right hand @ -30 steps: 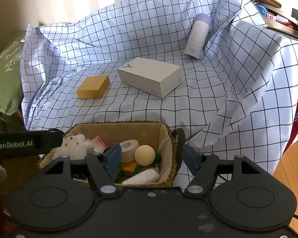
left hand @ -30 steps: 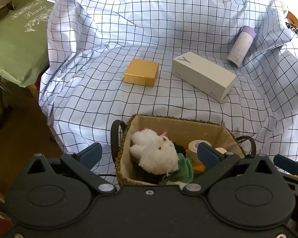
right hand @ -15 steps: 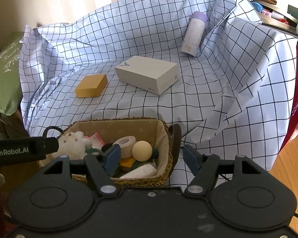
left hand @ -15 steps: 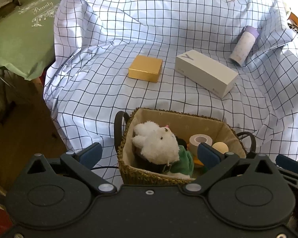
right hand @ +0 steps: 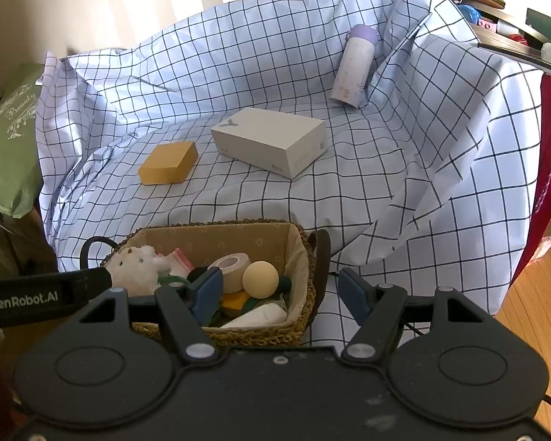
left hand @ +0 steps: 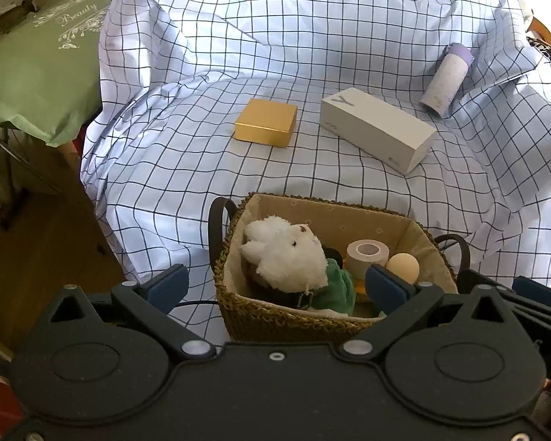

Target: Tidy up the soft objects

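Rough woven basket [left hand: 275, 321] with a matt cloth lining; inside it, a fluffy plush toy [left hand: 286, 253] and a smooth ball [left hand: 403, 266].

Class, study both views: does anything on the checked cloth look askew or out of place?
Yes: the purple-capped bottle leans tilted against a fold of the checked cloth, not upright. The two boxes lie flat.

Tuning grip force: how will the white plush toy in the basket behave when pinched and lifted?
The white plush toy looks fluffy, so it will probably squash between the fingers and need a deep close. It likely weighs little for its bulk. It rests on a green cloth item in the woven basket, which might snag and come up too.
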